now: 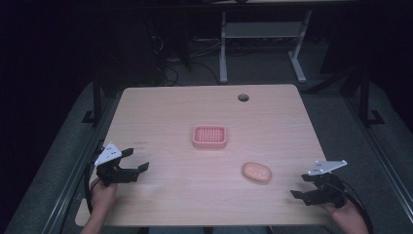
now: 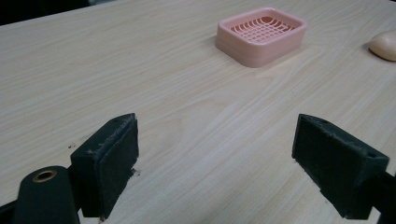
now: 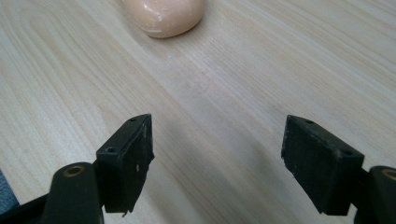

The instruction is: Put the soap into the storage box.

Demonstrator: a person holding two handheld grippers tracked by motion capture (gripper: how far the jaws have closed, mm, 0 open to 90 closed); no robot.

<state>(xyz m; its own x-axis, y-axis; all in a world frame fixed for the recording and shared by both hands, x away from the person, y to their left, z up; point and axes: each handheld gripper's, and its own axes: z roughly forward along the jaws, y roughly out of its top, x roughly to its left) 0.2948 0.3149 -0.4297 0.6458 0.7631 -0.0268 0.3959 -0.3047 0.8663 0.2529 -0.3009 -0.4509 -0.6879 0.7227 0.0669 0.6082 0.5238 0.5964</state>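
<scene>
Your right gripper [image 1: 303, 185] has its fingers [image 3: 126, 163] spread wide, released, holding nothing, with only bare tabletop [image 3: 224, 93] between them. Just ahead of those fingers lies the peach soap bar [image 3: 163, 16], untouched. Your left gripper [image 1: 138, 160] is likewise wide open and empty, its fingers [image 2: 109, 163] low over the wood. Farther ahead of them sits the pink soap dish [image 2: 261, 35], well apart.

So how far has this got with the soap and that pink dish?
Nothing looks done yet. The soap lies bare on the table, apart from the empty pink dish. Neither hand holds anything: the left tongs and right tongs both stand open. The right tongs face the soap, so gripping it and probably setting it in the dish remain.
</scene>
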